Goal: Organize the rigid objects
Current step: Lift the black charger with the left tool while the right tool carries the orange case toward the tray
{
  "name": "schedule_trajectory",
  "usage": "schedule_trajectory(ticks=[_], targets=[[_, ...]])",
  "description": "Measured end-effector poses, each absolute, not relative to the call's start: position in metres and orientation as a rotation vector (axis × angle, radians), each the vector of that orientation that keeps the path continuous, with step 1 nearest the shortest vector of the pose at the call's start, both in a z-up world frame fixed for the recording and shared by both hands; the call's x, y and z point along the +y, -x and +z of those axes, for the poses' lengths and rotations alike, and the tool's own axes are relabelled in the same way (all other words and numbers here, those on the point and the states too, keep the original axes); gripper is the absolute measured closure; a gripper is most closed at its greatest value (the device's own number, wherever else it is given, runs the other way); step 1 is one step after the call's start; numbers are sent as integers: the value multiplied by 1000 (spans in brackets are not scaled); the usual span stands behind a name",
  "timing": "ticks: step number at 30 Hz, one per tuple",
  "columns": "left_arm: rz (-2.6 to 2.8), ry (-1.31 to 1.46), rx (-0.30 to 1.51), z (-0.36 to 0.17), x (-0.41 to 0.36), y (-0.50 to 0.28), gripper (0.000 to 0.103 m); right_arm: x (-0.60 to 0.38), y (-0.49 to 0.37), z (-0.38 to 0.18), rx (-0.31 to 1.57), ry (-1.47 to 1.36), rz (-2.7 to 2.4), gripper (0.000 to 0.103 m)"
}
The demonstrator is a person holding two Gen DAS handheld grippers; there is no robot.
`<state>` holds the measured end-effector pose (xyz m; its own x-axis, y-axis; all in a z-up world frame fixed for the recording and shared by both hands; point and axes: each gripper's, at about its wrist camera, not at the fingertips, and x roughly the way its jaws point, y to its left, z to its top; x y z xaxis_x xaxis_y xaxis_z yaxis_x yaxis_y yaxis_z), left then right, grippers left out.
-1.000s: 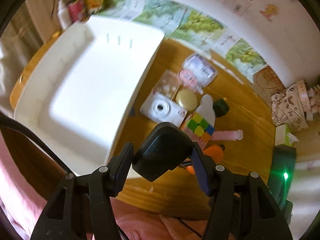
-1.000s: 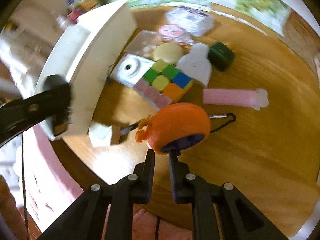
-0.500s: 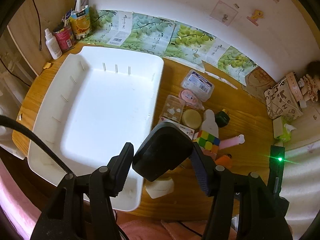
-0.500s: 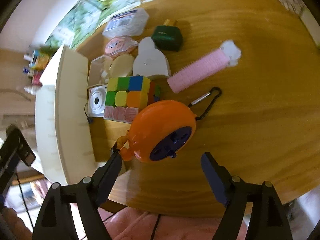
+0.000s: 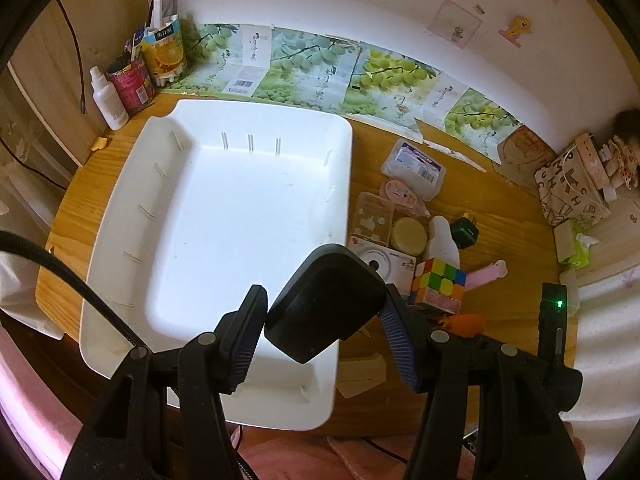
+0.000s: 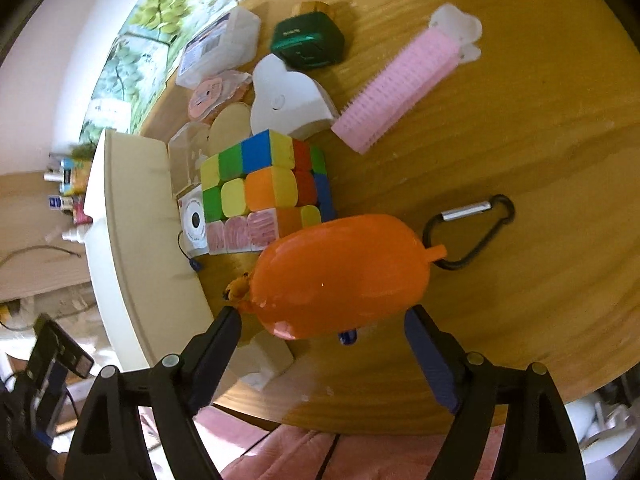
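My left gripper [image 5: 320, 340] is shut on a black rounded block [image 5: 324, 304] and holds it above the near right corner of the empty white tray [image 5: 120, 216]. My right gripper [image 6: 324, 336] is open, its jaws on either side of an orange round case [image 6: 340, 276] with a black carabiner [image 6: 472, 232], which lies on the wooden table. Behind it are a colour cube [image 6: 260, 192], a pink comb [image 6: 404, 88], a white bottle [image 6: 288, 100], a green charger [image 6: 308, 40] and a white toy camera [image 6: 192, 220].
The white tray's wall [image 6: 128, 240] stands left of the pile. A clear box [image 5: 414, 168], a pink disc [image 5: 400, 194] and a yellow tin [image 5: 408, 236] lie near the tray. Bottles and cartons [image 5: 136, 76] stand at the back left. A folded white card [image 6: 264, 360] lies by the table's front edge.
The right gripper has opened and now straddles the orange case, coming closer to it. The left gripper has lifted back with the black block, now over the tray's near corner.
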<state>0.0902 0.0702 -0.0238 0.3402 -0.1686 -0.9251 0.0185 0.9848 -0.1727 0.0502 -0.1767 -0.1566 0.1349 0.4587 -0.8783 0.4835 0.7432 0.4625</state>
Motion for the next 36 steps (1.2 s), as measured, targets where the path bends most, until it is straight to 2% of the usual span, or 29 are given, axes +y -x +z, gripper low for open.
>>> schedule_trajectory(ticks=[7, 19, 21, 24, 34, 36], targets=[[-114, 121, 1230, -27, 82, -91, 42, -193, -41, -164, 1414, -1020, -11, 14], [-60, 65, 1297, -47, 114, -91, 41, -232, -20, -194, 1321, -1397, -95, 14], [-54, 51, 1315, -52, 119, -91, 41, -232, -20, -194, 1308, -1418, -100, 15], [-55, 59, 1360, -61, 131, -93, 41, -237, -18, -195, 1295, -1428, -95, 26], [-96, 44, 1429, -76, 153, -97, 41, -227, -16, -187, 1243, -1382, -134, 27], [-113, 50, 1431, -77, 158, -99, 35, -224, -14, -186, 1223, -1374, -152, 27]])
